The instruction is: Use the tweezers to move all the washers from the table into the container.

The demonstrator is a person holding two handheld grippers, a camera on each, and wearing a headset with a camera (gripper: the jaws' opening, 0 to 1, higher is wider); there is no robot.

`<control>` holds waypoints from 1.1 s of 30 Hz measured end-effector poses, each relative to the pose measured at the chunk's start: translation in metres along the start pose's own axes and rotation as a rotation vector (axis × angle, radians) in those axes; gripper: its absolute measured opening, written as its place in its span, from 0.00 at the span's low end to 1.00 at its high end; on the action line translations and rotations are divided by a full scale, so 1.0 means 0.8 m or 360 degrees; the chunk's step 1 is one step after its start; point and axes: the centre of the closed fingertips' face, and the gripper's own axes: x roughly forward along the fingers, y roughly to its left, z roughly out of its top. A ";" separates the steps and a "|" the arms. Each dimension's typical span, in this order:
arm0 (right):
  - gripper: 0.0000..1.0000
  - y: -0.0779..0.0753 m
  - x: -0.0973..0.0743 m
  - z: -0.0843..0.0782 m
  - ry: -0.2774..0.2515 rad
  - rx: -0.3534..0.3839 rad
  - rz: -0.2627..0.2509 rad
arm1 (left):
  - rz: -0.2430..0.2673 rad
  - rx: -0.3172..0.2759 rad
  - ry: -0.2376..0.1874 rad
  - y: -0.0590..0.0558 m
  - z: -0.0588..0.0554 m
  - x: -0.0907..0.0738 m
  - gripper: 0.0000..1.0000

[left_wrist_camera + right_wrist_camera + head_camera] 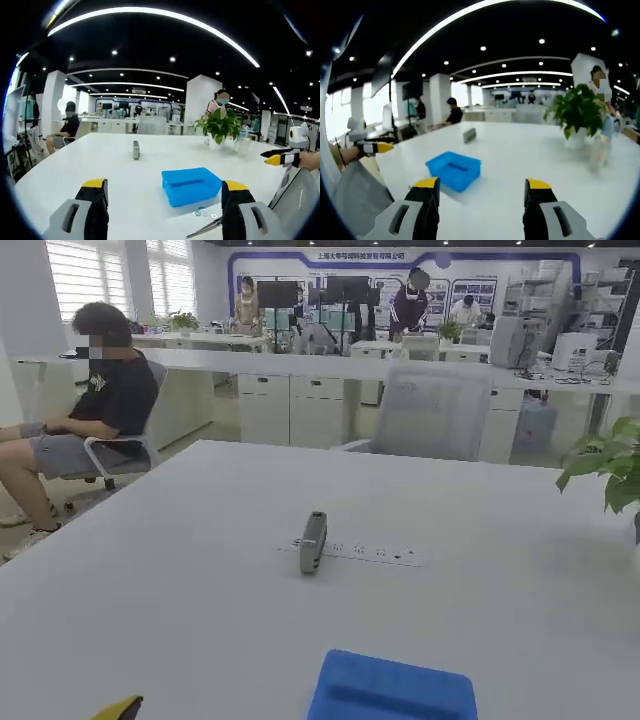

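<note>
I saw my left gripper [164, 185] at the bottom of its view with jaws spread wide, holding nothing. The right gripper [482, 184] stood just as far apart. In the lower right of the left gripper view, the washers [202, 213] lay on the white table [125, 172] just below the blue container [191, 185], with the tweezers [204, 229] beside them.

Container [191, 185] bright blue | table [100, 160] plain white | washers [202, 213] silvery | left claw [164, 185], right claw [482, 183] yellow-tipped, black and grey | plant [577, 111] green
</note>
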 end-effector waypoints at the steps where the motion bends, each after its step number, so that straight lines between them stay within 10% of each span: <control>1: 0.66 0.001 0.000 0.001 -0.0003 0.0003 0.0000 | -0.0001 -0.0001 0.0000 0.000 0.000 0.000 0.94; 33: 0.66 -0.010 -0.003 -0.001 -0.0025 0.0004 -0.0034 | -0.0072 -0.0061 0.0045 -0.008 -0.008 0.004 0.92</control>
